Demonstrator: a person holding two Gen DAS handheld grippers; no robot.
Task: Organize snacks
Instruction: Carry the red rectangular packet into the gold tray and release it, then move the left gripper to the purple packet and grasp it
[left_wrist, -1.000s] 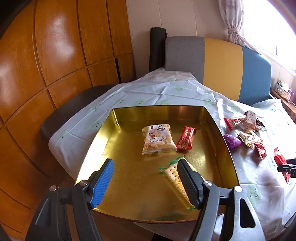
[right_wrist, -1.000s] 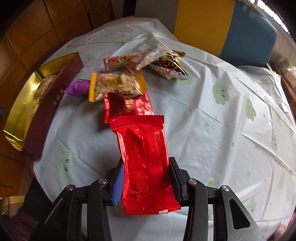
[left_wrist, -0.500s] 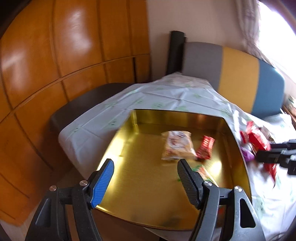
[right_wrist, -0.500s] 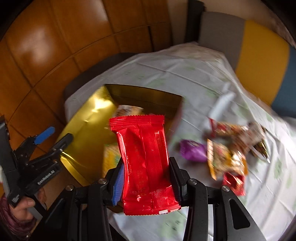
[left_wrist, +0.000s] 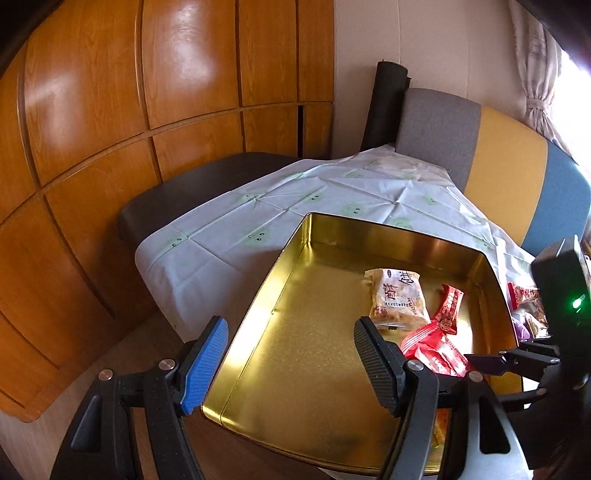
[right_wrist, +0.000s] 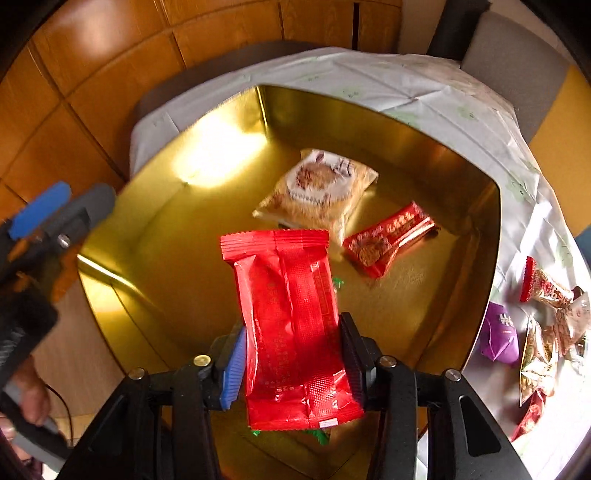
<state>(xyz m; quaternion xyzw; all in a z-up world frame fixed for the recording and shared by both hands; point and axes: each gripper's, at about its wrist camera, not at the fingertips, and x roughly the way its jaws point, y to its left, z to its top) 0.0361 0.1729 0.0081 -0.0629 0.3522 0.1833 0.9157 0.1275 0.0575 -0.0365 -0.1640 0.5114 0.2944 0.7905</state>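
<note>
My right gripper (right_wrist: 291, 328) hangs over the gold tin (right_wrist: 476, 206), pointing steeply down. A large red snack packet (right_wrist: 291, 325) stands between its pads. The jaws are opening, and the pads still touch the packet's sides. In the tin lie a beige biscuit packet (right_wrist: 317, 192), a small red bar (right_wrist: 388, 240) and a green-edged packet (right_wrist: 317, 435), mostly hidden under the red one. My left gripper (left_wrist: 288, 332) is open and empty above the tin's (left_wrist: 332, 236) near left corner. In the left wrist view the red packet (left_wrist: 432, 347) shows at the right.
Several loose snacks (right_wrist: 543, 332), among them a purple packet (right_wrist: 498, 339), lie on the white tablecloth (left_wrist: 258, 206) right of the tin. A grey, yellow and blue seat back (left_wrist: 506, 166) stands behind. Wood panels (left_wrist: 110, 147) and a dark seat (left_wrist: 207, 184) are at the left.
My right gripper carried the red packet left from above the tablecloth to above the tin, and the packet now tilts a little. My left gripper drifted left, off the tin's middle.
</note>
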